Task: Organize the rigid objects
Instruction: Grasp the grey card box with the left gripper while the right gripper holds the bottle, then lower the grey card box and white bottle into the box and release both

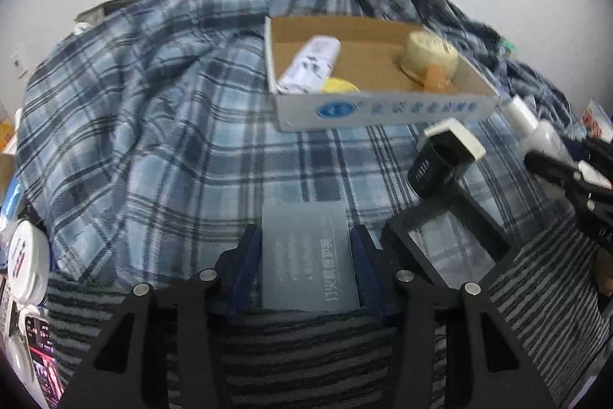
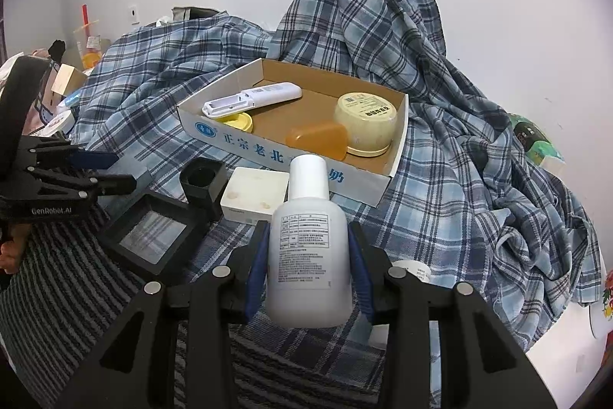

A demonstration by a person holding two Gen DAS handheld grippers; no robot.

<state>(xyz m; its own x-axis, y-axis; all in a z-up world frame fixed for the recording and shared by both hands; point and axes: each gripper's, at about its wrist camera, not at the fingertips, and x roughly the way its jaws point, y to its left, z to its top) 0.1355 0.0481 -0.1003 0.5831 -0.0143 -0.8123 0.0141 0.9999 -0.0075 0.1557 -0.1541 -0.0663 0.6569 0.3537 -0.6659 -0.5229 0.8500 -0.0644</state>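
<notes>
We hold a white bottle (image 2: 309, 248) upright in the right tool (image 2: 309, 267), its blue pads pressed against both sides of the body, cap pointing toward the shallow cardboard box (image 2: 283, 156) just ahead. That box, resting on a plaid blanket (image 2: 440, 186), already carries a white remote (image 2: 253, 98), a yellow lid (image 2: 237, 122), an orange soap-like block (image 2: 318, 140) and a cream tub (image 2: 364, 121), so we judge it the collecting place and the bottle the next to go in.

Our left tool (image 1: 306, 255) sits low over a flat grey box (image 1: 308, 255), which lies between its two blue pads where the plaid meets a striped cloth (image 1: 306, 351). The pads look to be against the box's long edges, and we read this as a grip just taken, though the view cannot prove firm contact.

The right wrist view alone shows the box's contents clearly and a white square block (image 2: 254, 194) beside a black square cup (image 2: 203, 181) and a black frame (image 2: 149, 236). It shows the left tool only from the side, its load mostly hidden. The left wrist view alone shows the grey box, and catches the bottle at its right edge.
</notes>
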